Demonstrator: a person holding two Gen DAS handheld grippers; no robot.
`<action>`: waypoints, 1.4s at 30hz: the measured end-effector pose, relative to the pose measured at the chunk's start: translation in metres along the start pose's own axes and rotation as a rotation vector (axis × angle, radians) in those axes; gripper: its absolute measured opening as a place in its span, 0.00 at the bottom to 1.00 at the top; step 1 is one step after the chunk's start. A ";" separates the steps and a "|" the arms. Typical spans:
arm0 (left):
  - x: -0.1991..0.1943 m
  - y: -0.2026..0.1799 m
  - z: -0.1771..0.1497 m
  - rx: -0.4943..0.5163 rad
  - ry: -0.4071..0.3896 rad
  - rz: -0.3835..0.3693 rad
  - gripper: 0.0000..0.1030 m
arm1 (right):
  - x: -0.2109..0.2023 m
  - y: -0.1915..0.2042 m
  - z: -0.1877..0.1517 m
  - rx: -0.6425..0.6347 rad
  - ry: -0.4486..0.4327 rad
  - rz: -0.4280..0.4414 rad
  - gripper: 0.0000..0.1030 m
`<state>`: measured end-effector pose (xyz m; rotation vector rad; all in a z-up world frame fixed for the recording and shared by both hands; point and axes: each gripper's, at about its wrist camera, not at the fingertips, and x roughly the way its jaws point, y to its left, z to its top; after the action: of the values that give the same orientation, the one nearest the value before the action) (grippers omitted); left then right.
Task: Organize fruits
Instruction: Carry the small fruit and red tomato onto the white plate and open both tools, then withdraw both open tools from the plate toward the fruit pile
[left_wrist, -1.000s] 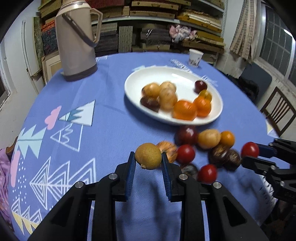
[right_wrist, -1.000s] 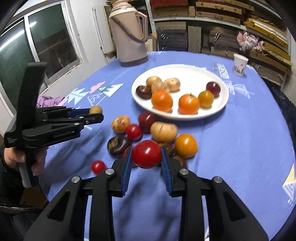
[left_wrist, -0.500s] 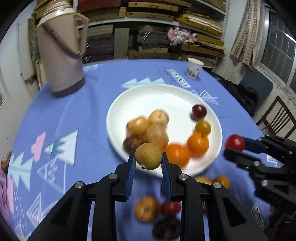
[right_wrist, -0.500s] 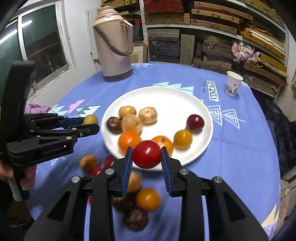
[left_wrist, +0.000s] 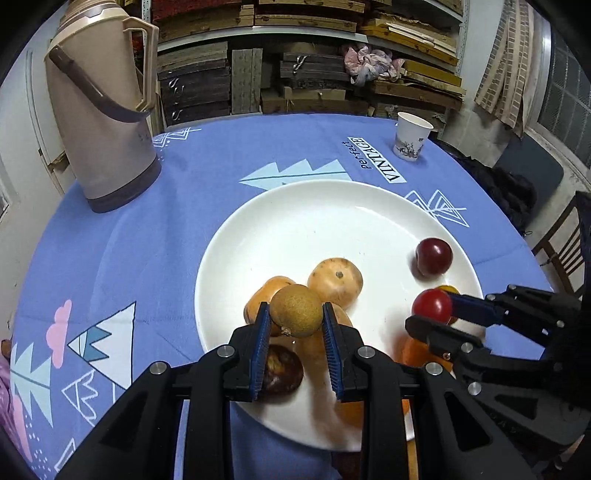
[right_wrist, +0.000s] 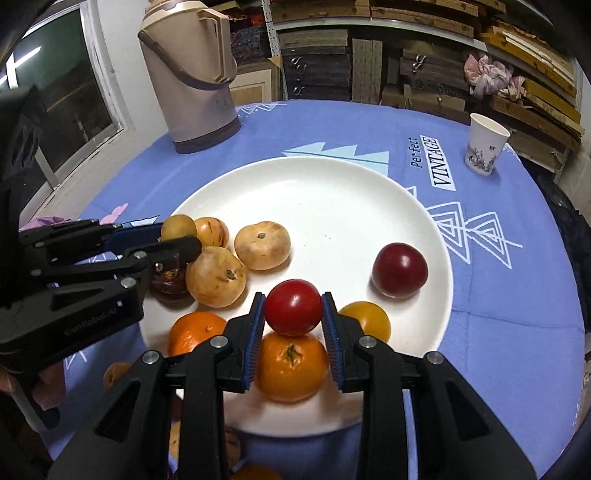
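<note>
My left gripper (left_wrist: 295, 317) is shut on a small brown rough-skinned fruit (left_wrist: 295, 310), held over the near left part of the white plate (left_wrist: 295, 221). My right gripper (right_wrist: 293, 314) is shut on a red tomato (right_wrist: 293, 307), held above an orange (right_wrist: 291, 365) at the plate's (right_wrist: 332, 192) near edge. Each gripper shows in the other's view: the left gripper (right_wrist: 177, 236) at the left, the right gripper (left_wrist: 432, 314) at the right. On the plate lie several tan fruits (right_wrist: 262, 245), a dark red plum (right_wrist: 400, 269), a yellow-orange fruit (right_wrist: 369, 319) and a dark brown fruit (right_wrist: 170, 282).
A tall beige thermos jug (left_wrist: 99, 118) stands at the back left of the round blue-clothed table (left_wrist: 129, 240). A paper cup (left_wrist: 412, 136) stands at the back right. A few fruits (right_wrist: 114, 373) lie on the cloth near the plate's front edge. Shelves fill the background, a chair (left_wrist: 565, 247) at the right.
Both grippers have carried their fruit away from the loose pile on the cloth and forward over the plate. The plate now fills the middle of both views.
</note>
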<state>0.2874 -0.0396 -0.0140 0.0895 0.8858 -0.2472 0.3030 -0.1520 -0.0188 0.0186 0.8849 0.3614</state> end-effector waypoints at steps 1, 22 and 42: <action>0.001 0.000 0.001 0.001 -0.001 0.002 0.27 | 0.002 0.000 0.000 0.003 0.002 0.000 0.29; 0.012 -0.008 0.030 0.057 -0.015 0.027 0.44 | -0.021 -0.008 0.000 0.056 -0.057 -0.011 0.44; -0.060 -0.015 -0.045 0.101 -0.021 0.005 0.55 | -0.096 0.012 -0.066 0.074 -0.108 0.010 0.63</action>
<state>0.2135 -0.0359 0.0048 0.1823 0.8516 -0.2873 0.1941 -0.1795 0.0133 0.1097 0.7914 0.3334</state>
